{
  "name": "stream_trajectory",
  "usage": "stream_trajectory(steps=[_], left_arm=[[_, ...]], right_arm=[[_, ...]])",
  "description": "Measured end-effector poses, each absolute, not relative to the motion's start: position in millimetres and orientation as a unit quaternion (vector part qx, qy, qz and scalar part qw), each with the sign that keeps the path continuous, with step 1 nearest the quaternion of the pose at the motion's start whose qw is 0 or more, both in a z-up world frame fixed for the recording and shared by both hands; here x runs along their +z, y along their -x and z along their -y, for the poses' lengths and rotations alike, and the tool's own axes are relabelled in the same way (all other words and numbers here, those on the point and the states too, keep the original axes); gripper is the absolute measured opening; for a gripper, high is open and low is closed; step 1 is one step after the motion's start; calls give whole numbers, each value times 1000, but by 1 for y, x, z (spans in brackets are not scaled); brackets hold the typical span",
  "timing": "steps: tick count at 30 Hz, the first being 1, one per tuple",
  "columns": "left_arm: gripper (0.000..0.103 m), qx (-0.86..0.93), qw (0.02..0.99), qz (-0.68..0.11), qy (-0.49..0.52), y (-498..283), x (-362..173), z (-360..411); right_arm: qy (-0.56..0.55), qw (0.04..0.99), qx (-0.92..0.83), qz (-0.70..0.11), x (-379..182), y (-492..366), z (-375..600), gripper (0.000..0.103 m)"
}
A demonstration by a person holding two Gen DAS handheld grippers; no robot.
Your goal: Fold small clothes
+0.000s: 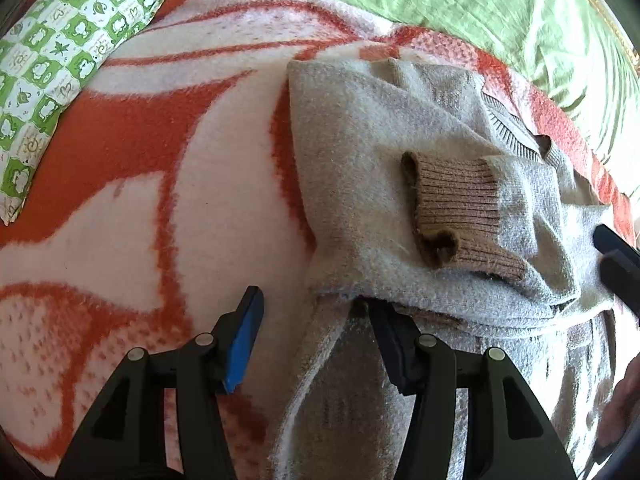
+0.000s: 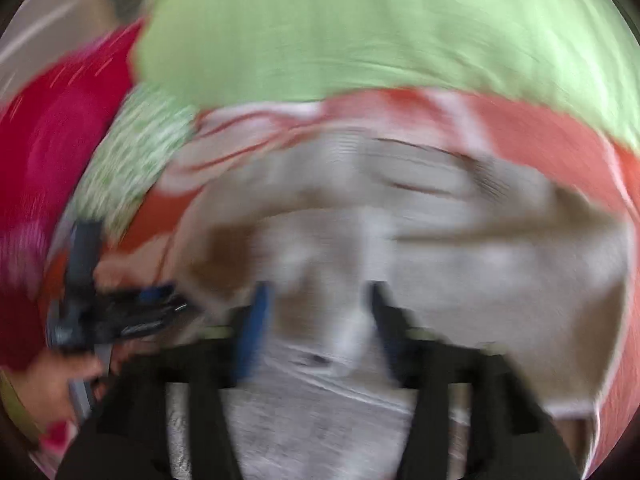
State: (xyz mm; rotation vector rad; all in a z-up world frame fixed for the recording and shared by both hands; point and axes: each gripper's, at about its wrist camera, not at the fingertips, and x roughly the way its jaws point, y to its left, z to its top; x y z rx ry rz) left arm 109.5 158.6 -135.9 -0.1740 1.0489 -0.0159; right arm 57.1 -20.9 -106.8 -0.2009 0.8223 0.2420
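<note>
left wrist view: pillow (image 1: 52,80) far left, orange-white blanket (image 1: 168,184) mid, grey sweater (image 1: 360,152) right of centre, green sheet (image 1: 480,12) beyond
sweater: partly folded on the bed, brown ribbed cuff (image 1: 460,208) lying on top, lower part hangs toward camera
left tool (image 1: 316,320): jaws partway apart, nothing pinched; left finger over blanket, right finger at the folded edge
right tool (image 1: 616,264): tip just enters at right edge, over the sweater
right wrist view: heavy blur; right tool's jaws look apart over grey knit, contact unclear
risk: left tool straddles the sweater's side edge, so closing could grab blanket pile too or only one layer; cuff may slide off when the fold is lifted
</note>
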Motion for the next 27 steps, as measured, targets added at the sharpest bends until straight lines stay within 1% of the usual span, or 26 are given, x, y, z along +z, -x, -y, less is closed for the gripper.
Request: stream_trajectory(steps=[2,5,6,7,8,9,10,11,13,16,18,21,25,27], left_arm=[[56,-8,862,-500,85,-110,-136,-160],[56,-7,862,-499,84,-113,-136,-159],[56,-6,862,-500,85,-114,-137,-159],[56,-5,861,-501,88,-115,-137,-160],[56,-3,860,-501,94,-115,-137,-161],[56,0,860,-501,99,-115,-136,-163],[56,6,860,-500,103,-115,-136,-165],[56,14,860,-499,107,-115,-136,-168],[56,15,857,-501,119,-116,-137,-173],[56,19,856,-501,127,-118,-139,-174],[59,22,856,-501,123,-120,-140,-171],[60,29,856,-503,114,-121,-141,-165],[60,32,851,-505,139,-121,-143,-170],[60,34,848,-505,158,-122,-143,-173]], right_arm=[[157,892,130,-404,-121,-65,-7,62],[194,868,145,-433,-147,-83,-29,62],[207,861,138,-444,-157,-88,-30,56],[206,857,131,-454,-164,-94,-28,45],[181,857,123,-466,-164,-100,-19,4],[143,866,113,-465,-156,-100,-9,6],[76,883,102,-452,-138,-98,14,6],[34,893,91,-440,-125,-96,28,6],[-60,914,42,-399,-92,-77,80,6],[-160,918,-48,-359,-77,-45,165,6],[-200,908,-89,-356,-83,-33,209,6],[-242,890,-116,-368,-103,-21,245,6],[-248,886,-105,-379,-115,-13,248,6],[-240,885,-103,-385,-114,-14,237,9]])
